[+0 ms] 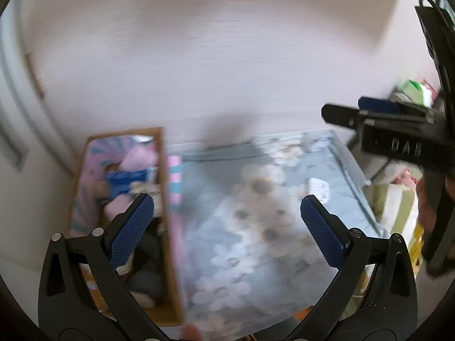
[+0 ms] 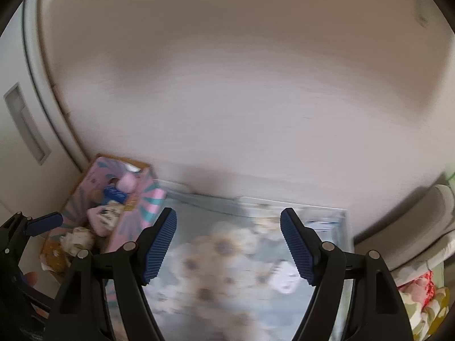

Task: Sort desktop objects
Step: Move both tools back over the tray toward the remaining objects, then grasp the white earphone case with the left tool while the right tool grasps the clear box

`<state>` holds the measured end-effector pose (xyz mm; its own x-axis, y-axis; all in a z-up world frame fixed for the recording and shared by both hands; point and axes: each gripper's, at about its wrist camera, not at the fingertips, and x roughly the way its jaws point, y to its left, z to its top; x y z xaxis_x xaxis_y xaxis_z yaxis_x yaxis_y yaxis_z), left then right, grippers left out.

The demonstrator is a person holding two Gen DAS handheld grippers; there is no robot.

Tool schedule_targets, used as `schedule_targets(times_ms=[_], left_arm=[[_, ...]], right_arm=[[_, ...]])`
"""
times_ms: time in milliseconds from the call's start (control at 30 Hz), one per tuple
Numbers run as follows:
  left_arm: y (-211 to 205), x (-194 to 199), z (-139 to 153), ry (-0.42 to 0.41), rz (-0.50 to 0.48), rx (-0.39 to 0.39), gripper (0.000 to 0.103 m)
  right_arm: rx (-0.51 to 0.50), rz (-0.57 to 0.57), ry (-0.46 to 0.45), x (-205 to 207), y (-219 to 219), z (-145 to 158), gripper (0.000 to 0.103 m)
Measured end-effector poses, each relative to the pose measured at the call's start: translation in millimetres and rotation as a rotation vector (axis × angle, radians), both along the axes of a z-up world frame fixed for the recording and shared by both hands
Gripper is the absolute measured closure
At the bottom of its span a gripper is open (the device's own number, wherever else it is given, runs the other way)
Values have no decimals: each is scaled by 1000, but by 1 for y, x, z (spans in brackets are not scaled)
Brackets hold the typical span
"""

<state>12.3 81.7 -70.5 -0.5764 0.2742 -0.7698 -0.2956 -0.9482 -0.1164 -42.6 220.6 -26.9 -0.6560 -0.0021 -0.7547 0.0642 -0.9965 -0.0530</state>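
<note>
Both views are blurred by motion. My left gripper is open and empty, above a grey-blue cloth with white daisies. My right gripper is open and empty over the same flowered cloth. A brown-rimmed cardboard box with a pink patterned lining stands left of the cloth and holds several small things, among them a blue packet and a pink object. The box also shows in the right wrist view. The right gripper shows at the right edge of the left wrist view.
A pale wood-grain wall or panel rises behind the cloth. A white door or cabinet with a recessed handle stands at the left. Striped and flowered fabrics lie to the right, with a green and white pack behind them.
</note>
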Motion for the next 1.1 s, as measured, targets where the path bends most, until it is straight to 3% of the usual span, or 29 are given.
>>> schedule_targets(times_ms=[200,367,400,433,467,567,733,1100], left_arm=[[77,-3,-18,-35,-132,17,0],[142,-14,-74,-96,-201,9,0],[152,-14,-84,-103,-205,7,0],[165,-16,-100,-109,-209,4,0],[173,-19,-111,-111,-209,1,0],[196,-27,-145,-105,-208,-12,0],[221,-34,-175,-68,-219,-22,0],[233,-39,-189,-16,-219,-45,1]], right_arm=[[14,-62,-14,0,78,-9,31],[-62,-49,-57,-16,127,-63,31],[-74,-56,-64,-23,137,-82,27],[-75,-61,-69,-27,142,-95,14],[-70,-68,-78,-34,148,-112,9],[-53,-80,-101,-51,155,-147,4],[-52,-73,-98,-77,165,-181,1],[-38,-54,-101,-105,164,-206,1]])
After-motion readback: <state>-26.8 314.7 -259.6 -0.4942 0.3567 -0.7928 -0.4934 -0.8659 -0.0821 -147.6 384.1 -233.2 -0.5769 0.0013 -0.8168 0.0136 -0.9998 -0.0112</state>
